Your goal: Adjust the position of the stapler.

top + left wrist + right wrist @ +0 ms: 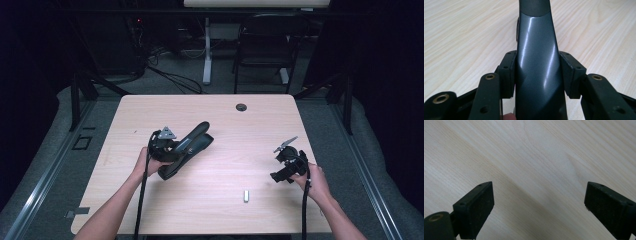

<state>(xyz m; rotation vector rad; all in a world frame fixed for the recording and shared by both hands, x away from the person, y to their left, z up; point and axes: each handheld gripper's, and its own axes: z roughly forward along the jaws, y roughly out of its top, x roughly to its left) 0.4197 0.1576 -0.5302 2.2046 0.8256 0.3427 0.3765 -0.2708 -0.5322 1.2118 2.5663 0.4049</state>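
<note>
The stapler [186,149], a long dark-grey one with its arm raised off the base, sits clamped in the left tool [167,150]: in the left gripper view both pads [507,72] press on either side of its glossy arm [536,65], which runs straight ahead from between the jaws. It looks slightly lifted or tilted over the tabletop [225,120], though contact with the wood can't be told for sure. Well off to that tool's right, the right tool [287,167] is spread wide with nothing between its pads [477,207], hovering over bare wood. Between the two tools, nearer the person, a small silver piece [246,195] lies flat, perhaps a strip of staples. The step in hand seems to be holding the stapler steady; the next move probably calls for the right tool to go for that silver piece or the stapler's arm while the left keeps its pinch. The tabletop is pale wood grain with a round cable hole [241,107] at the far edge. Beyond stand a dark chair [265,50], a white desk leg [207,50], loose cables and grey carpet.
</note>
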